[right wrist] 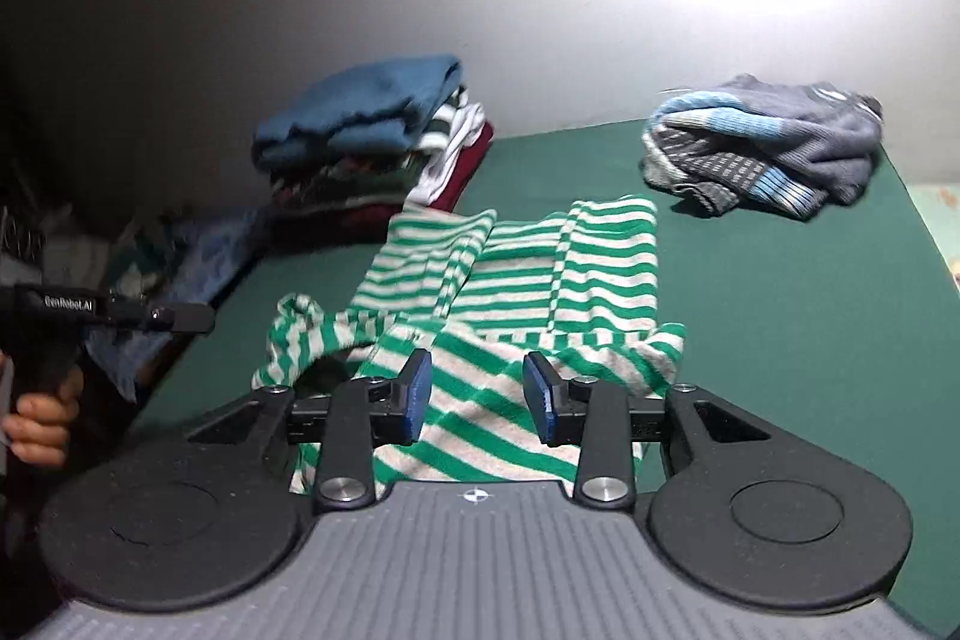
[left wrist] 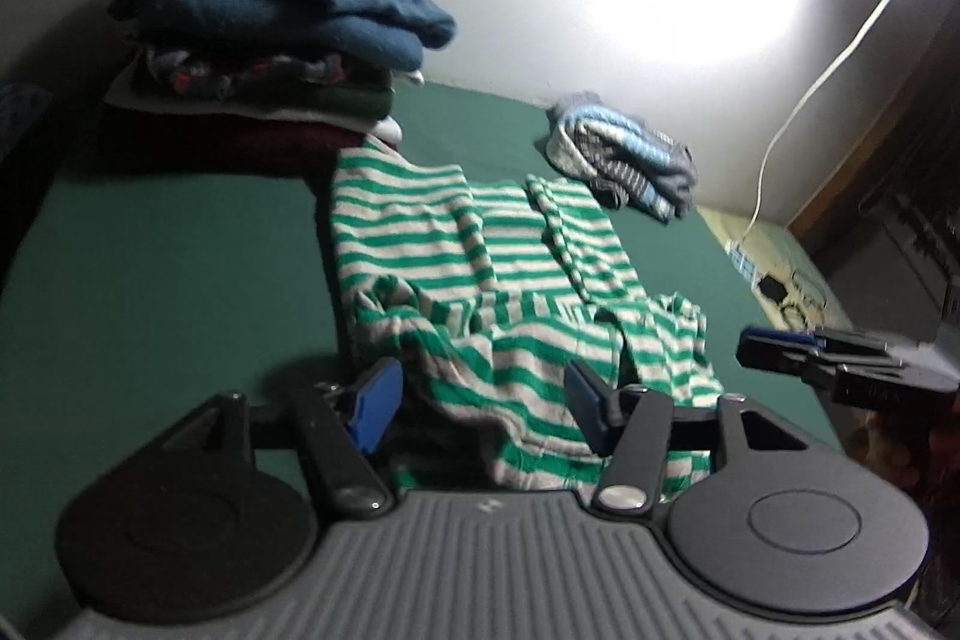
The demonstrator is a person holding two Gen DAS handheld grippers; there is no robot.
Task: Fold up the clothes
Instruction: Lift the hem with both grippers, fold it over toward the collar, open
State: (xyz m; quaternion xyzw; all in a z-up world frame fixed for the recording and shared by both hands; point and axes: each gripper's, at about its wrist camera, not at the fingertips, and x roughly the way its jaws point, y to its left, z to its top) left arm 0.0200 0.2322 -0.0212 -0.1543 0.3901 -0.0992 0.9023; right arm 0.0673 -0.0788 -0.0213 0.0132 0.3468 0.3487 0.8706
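A green-and-white striped garment (left wrist: 480, 250) (right wrist: 516, 274) lies partly folded on the green table cover (left wrist: 150, 250) (right wrist: 810, 310), its near hem bunched and rumpled. My left gripper (left wrist: 480, 406) hovers open over that near hem; the cloth lies under and between the blue pads (left wrist: 378, 400), which do not press on it. My right gripper (right wrist: 478, 394) is open too, just above the striped cloth at the near edge. The right gripper's fingers (left wrist: 780, 346) show at the right in the left wrist view.
A stack of folded clothes topped by a blue piece (left wrist: 282, 16) (right wrist: 366, 118) stands at the back left. A crumpled blue-grey knit (left wrist: 624, 160) (right wrist: 768, 148) lies at the back right. A white cable (left wrist: 798, 100) hangs down the wall. A hand (right wrist: 42, 424) holds the left gripper's handle.
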